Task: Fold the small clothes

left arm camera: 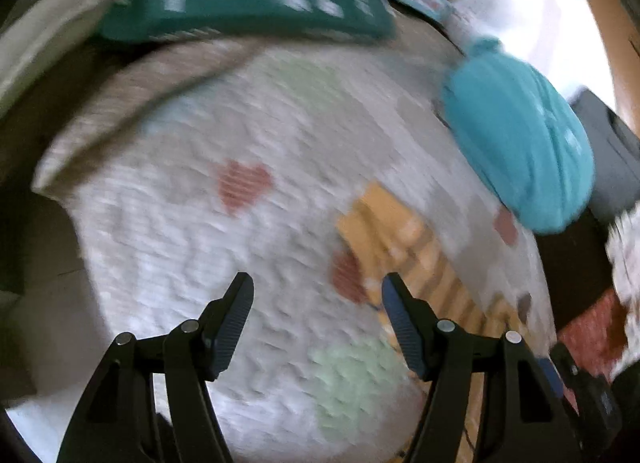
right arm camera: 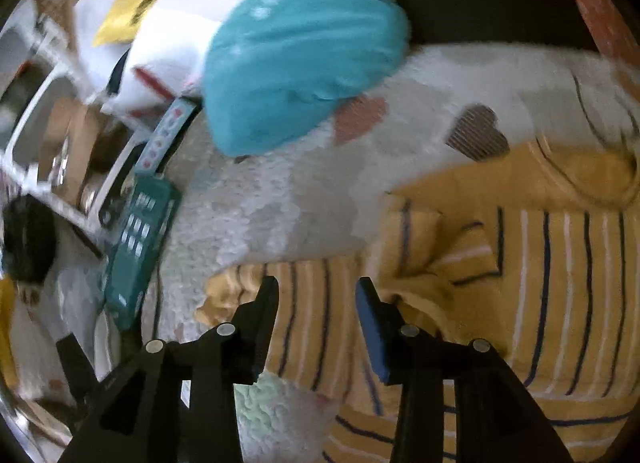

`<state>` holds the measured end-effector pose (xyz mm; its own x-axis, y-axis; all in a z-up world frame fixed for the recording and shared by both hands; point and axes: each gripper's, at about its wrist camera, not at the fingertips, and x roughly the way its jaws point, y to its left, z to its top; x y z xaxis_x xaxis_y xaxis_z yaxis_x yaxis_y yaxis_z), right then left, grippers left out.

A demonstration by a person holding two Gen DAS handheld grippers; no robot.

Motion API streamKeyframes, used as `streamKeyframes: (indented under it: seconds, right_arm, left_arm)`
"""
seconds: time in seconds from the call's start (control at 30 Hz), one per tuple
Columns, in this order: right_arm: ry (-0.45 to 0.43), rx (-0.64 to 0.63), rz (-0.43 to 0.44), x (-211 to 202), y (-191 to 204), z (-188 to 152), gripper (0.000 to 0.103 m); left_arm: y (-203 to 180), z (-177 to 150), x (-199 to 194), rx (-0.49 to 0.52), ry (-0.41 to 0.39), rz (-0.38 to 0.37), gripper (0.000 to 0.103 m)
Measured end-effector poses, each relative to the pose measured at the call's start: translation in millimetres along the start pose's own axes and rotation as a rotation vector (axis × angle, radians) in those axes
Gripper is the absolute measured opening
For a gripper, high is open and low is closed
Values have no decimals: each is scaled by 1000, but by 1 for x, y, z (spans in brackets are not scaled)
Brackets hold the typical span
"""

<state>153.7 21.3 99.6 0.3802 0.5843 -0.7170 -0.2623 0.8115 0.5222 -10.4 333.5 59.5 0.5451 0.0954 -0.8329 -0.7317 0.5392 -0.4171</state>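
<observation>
Striped yellow top is seen lying soft, light & rumpled on the blanket, w/ right claw parted, nothing held, above its hem, left claw likewise open over blanket; sleeve/hem edge judged best pinched.

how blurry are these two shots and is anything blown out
Left wrist view: heavy motion smear across the heart-print blanket, only the left claw crisp; white fabric top right overexposed. Right wrist view: milder smear, striped yellow garment still readable; fisheye bends both edges.
</observation>
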Motion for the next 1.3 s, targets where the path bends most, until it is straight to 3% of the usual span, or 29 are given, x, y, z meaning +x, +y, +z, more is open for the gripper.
streamKeyframes:
  seconds: [0.23,0.47,0.53,0.6,0.63,0.7,0.83,1.07,1.17,1.3]
  right_arm:
    - [146,-224,23,56,73,-34,53]
    - [209,-548,-38,122,155,-81,62]
    - [210,-652,-90,143,175,-90,65]
    - [204,-738,-201,165,184,-97,64]
    - [212,-753,-259,174,184,-97,45]
    - [235,-700,-287,186,176,-91,11]
    - [191,-575,-232,172,175,-67,8]
    - [66,-511,55,106,257,-28,8]
    - [15,-537,54,82,272,-19,8]
    - [-43,-489,-36,51,232,3,8]
  left_arm:
    - [61,25,-29,-136,-135,97,66]
    - [97,32,-21,-233,-80,85,66]
    - [98,32,-20,-232,-76,84,66]
    - [97,32,-20,-222,-77,85,66]
    - [96,31,-20,-217,-79,86,66]
    - [95,32,-19,-213,-80,86,66]
    - [95,32,-16,-217,-70,84,66]
    - [86,28,-11,-193,-57,99,66]
    - [75,26,-9,-151,-54,114,66]
    - [58,20,-5,-100,-36,111,66]
